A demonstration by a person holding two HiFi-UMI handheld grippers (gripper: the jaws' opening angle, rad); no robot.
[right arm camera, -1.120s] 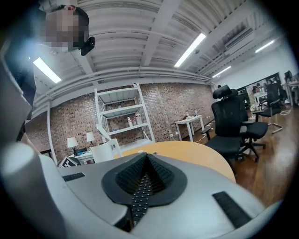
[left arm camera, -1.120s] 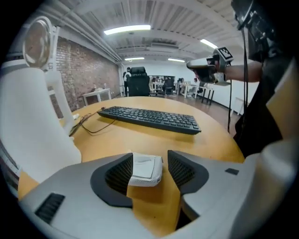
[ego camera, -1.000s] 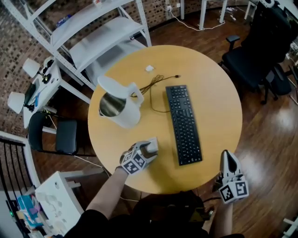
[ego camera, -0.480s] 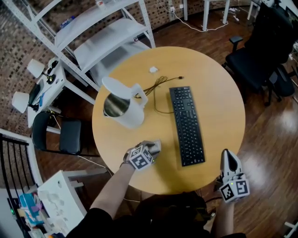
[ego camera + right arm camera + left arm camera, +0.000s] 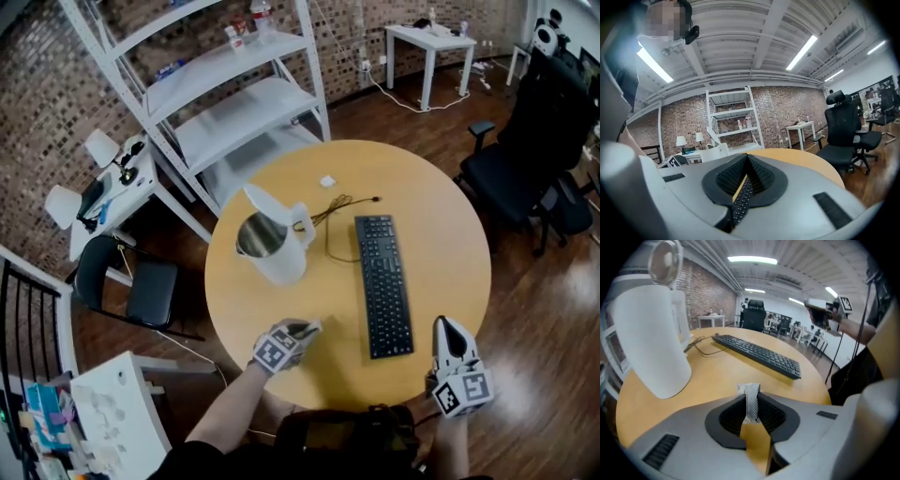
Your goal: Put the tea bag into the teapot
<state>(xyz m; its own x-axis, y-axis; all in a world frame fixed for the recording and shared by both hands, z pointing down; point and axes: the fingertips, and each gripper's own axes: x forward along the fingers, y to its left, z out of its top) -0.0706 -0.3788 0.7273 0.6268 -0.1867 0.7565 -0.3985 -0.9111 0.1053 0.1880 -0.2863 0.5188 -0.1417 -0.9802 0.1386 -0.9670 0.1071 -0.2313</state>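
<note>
Entry: tea bag pickup.

- Teapot (image 5: 275,249): white, upright on the round table (image 5: 441,234), close to the left edge. Its lid is tipped up and back, so the mouth is open from above.
- Left gripper (image 5: 300,329): on my side of the teapot, a little to its right, low over the wood just inside the near rim. My jaws are closing, and the tea bag (image 5: 751,401) stands on edge between them. The pads pinch its lower part and its top pokes out past the tips.
- Room to the teapot: only bare table top lies between my left gripper and the teapot's wall.
- Keyboard (image 5: 382,284): right of the teapot, running lengthwise away from me. A clear strip of wood separates the two. The keyboard's near end is level with my left gripper.
- Cable (image 5: 333,212): loops from just beside the teapot's handle toward the far side. It is off the line between gripper and pot.
- A small white scrap (image 5: 327,181) lies beyond the teapot, well apart from it.
- Right gripper (image 5: 447,325): past the keyboard from the teapot, at the table's near right rim. Its jaws are drawn together with only a slit between them, and they hold nothing.
- A white shelf rack (image 5: 234,103) stands off the table behind the teapot.
</note>
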